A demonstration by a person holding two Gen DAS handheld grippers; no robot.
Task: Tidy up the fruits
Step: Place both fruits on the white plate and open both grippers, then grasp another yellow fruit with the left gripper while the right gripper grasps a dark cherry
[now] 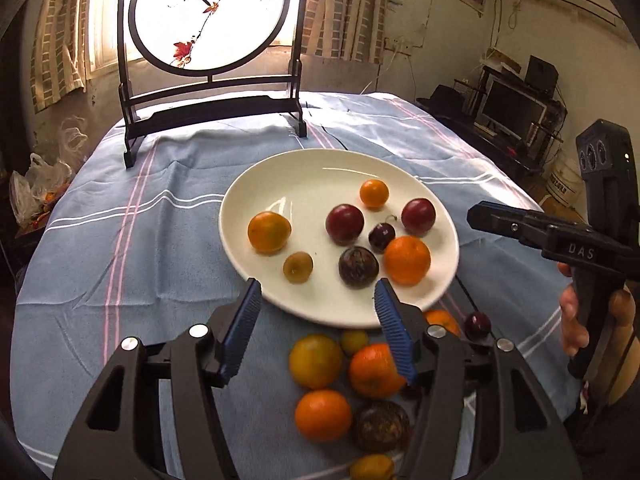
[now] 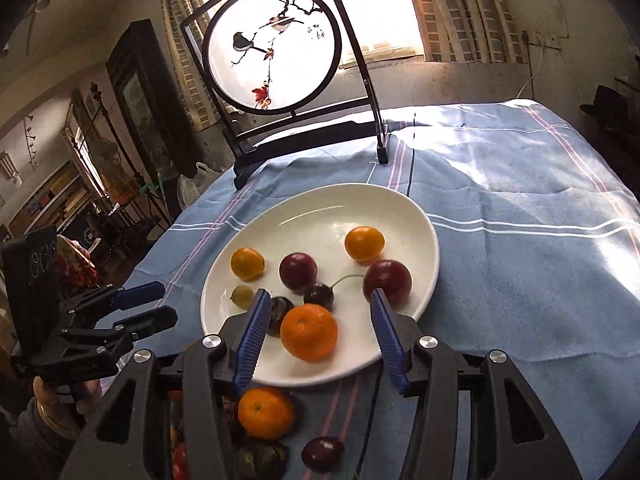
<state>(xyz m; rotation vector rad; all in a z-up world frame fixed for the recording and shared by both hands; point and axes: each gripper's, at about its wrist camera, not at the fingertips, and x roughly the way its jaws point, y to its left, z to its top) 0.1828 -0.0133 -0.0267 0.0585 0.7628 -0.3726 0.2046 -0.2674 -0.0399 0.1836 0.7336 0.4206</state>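
Note:
A white plate (image 1: 280, 188) on the blue cloth holds several fruits: oranges (image 1: 407, 259), red plums (image 1: 344, 224), a cherry (image 1: 381, 237), a dark passion fruit (image 1: 358, 267) and a small yellow fruit (image 1: 297, 267). More fruit lies on the cloth in front of it: oranges (image 1: 322, 415), a yellow fruit (image 1: 315, 361), a passion fruit (image 1: 380, 425), a cherry (image 1: 477, 325). My left gripper (image 1: 316, 332) is open and empty above this loose pile. My right gripper (image 2: 316, 340) is open and empty over the plate's (image 2: 416, 224) near rim, with an orange (image 2: 309, 332) between its jaws, untouched.
A framed round bird screen (image 1: 210, 16) stands at the table's far edge. The blue striped cloth (image 1: 120, 264) covers the table. Plastic bags (image 1: 36, 192) lie off the left side. A shelf with a monitor (image 1: 512, 108) stands to the right.

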